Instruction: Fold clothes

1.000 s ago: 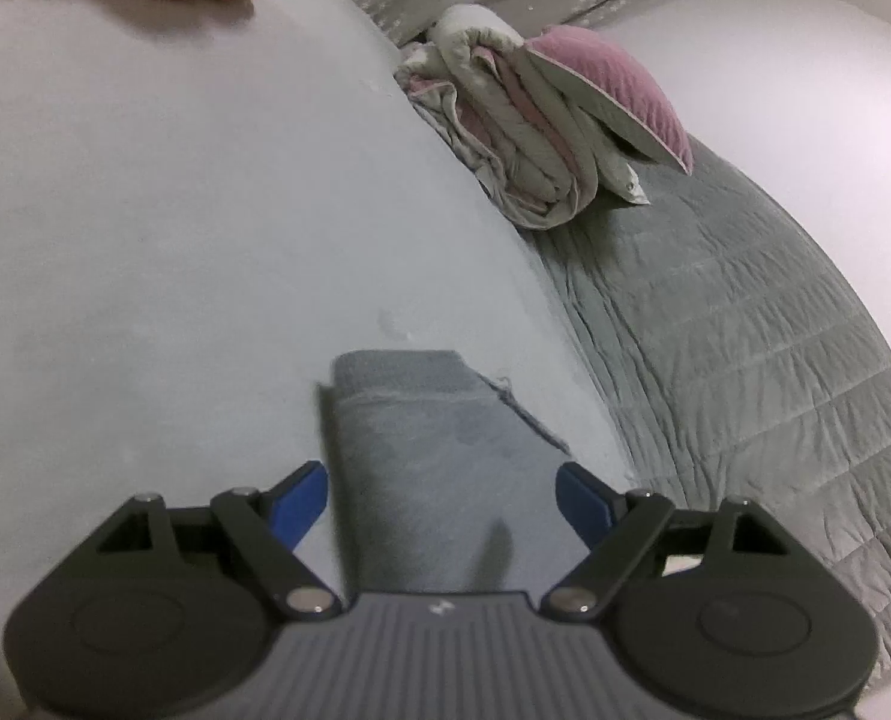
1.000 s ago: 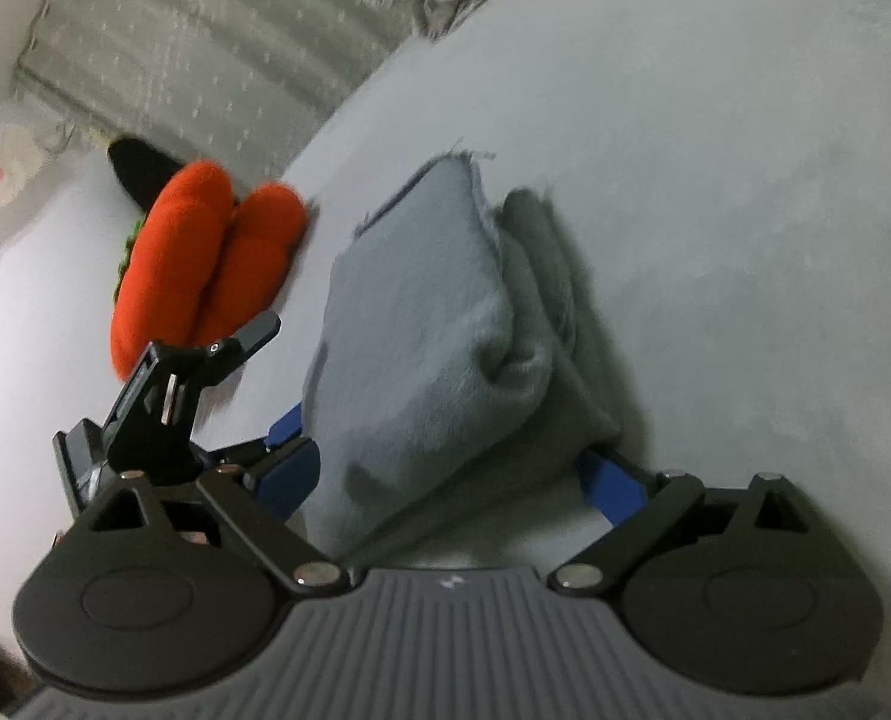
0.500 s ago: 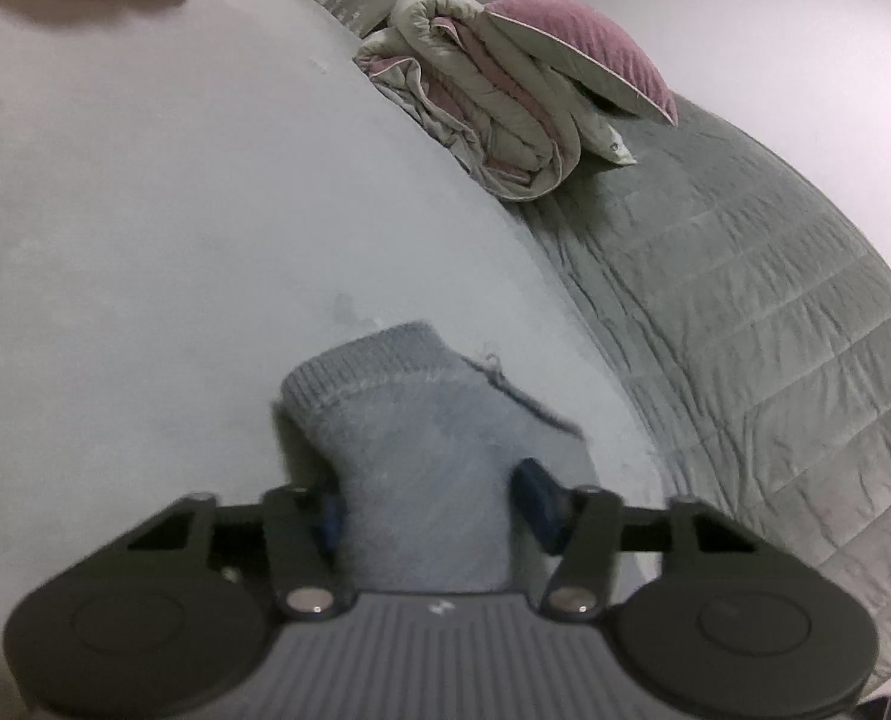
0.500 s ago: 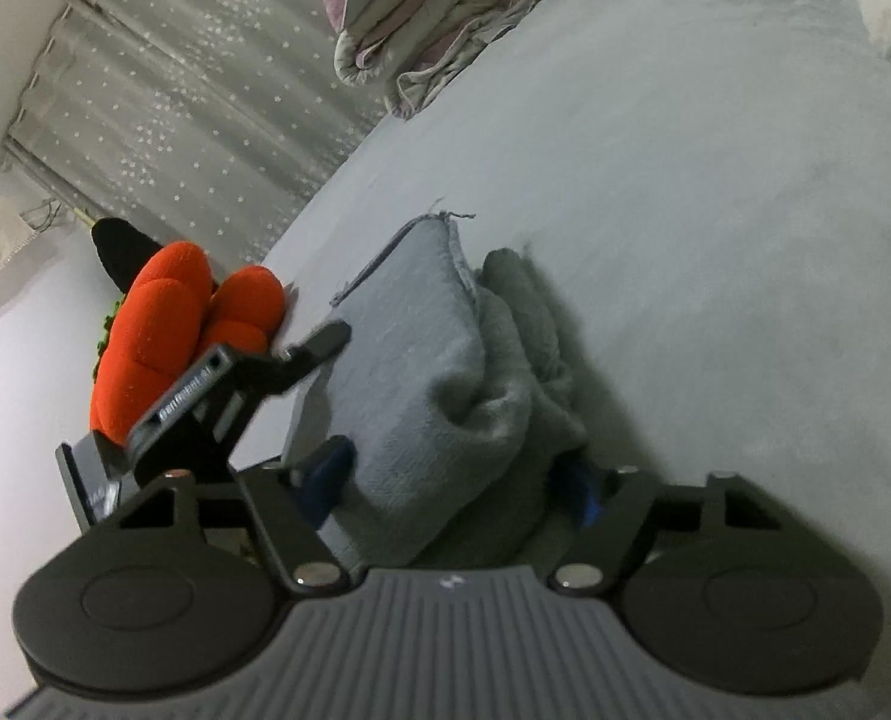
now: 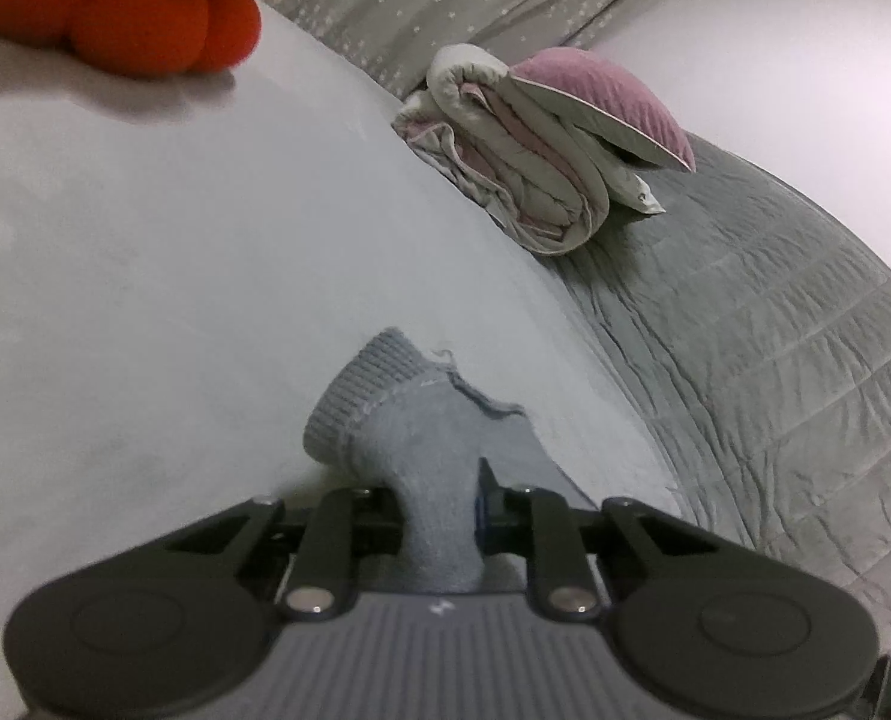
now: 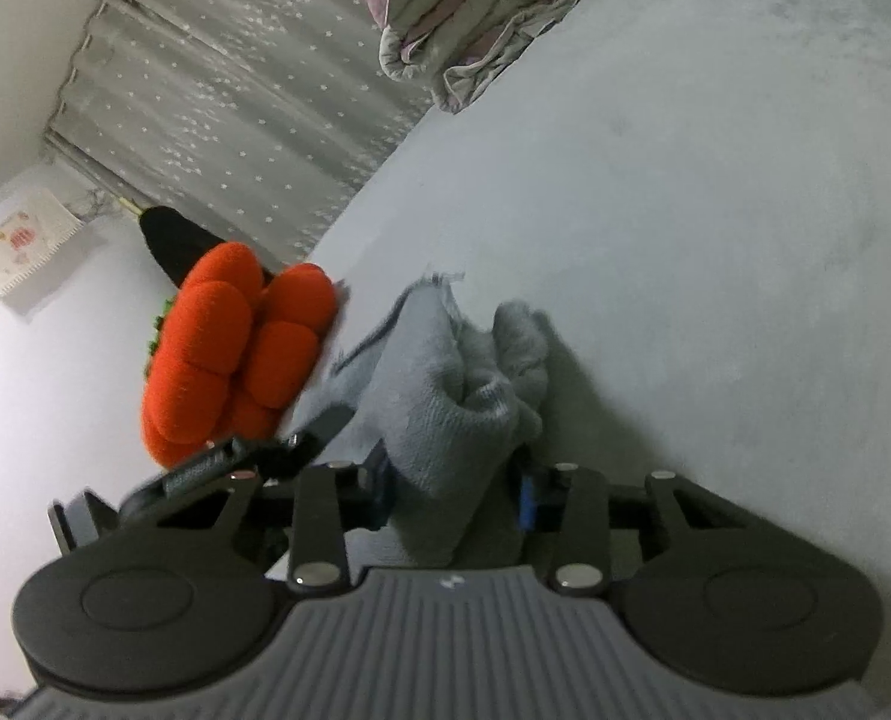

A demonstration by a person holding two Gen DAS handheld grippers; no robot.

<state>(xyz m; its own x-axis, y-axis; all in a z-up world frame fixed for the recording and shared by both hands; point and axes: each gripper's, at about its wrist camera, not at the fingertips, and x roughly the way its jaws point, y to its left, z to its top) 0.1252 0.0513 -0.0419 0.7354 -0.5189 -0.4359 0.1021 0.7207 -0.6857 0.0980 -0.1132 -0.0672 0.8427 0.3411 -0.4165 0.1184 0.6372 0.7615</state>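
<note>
1. With both wrist views on the same item, we see the small grey-blue knitted garment with a ribbed cuff (image 5: 406, 420) bunched up on the pale grey plush bed cover (image 5: 145, 300).
2. Left gripper (image 5: 439, 516): fingers drawn together and clamped on the garment. The knit is squeezed into a narrow neck between the pads; the ribbed cuff sticks out forward and curls to the left.
3. Right gripper (image 6: 454, 492): also pinched tight on the garment (image 6: 445, 414). A thick folded wad of knit sits between its fingers, with a blue pad visible on the right side of the wad.
4. In the right wrist view, the left gripper's black body (image 6: 229, 468) shows at lower left, just beside the garment's left edge, so we have both claws on the same piece, close together.
5. Garment shape: crumpled, several layers stacked, a frayed edge with loose threads at the far end. We cannot tell what kind of clothing it is.
6. Part of it appears raised off the cover at the grip points; a shadow lies on the cover to its right in the right wrist view.
7. Surroundings:
   - bright orange lobed plush toy (image 6: 235, 354) near the cover's edge, just beyond the garment on the left gripper's side
   - rolled white-and-pink quilted duvet (image 5: 535, 180) farther back, well apart from the garment
   - grey quilted bedspread (image 5: 775, 360) beside the plush cover
   - grey curtain with small white stars (image 6: 235, 96) behind the bed
</note>
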